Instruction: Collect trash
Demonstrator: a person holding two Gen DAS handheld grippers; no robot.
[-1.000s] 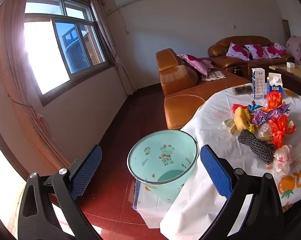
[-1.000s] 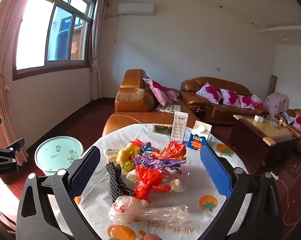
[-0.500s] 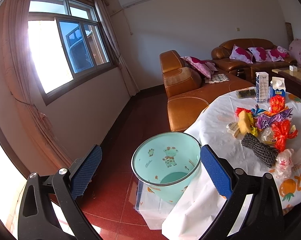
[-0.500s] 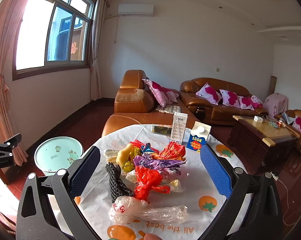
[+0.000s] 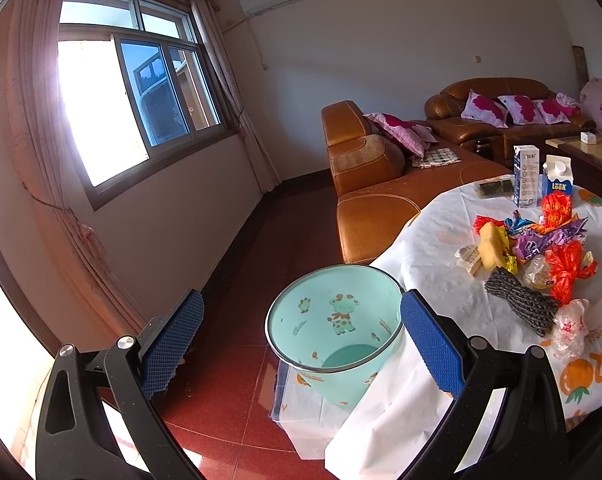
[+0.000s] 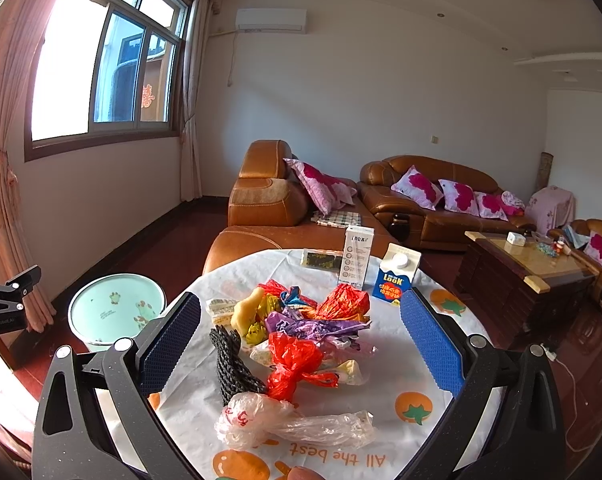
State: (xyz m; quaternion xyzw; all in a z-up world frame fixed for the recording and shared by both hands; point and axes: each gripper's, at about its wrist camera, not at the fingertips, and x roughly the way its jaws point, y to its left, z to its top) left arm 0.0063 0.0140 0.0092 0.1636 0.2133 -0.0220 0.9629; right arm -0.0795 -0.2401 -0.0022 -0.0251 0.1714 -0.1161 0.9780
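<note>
Where trash is heaped, a blue carton [image 6: 395, 278] reads "LOOK".

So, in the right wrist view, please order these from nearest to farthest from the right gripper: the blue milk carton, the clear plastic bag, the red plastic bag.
1. clear plastic bag: nearest the right gripper, at the near table edge.
2. red plastic bag: middle of the pile, just behind.
3. blue milk carton: far side, right of the pile.
</note>
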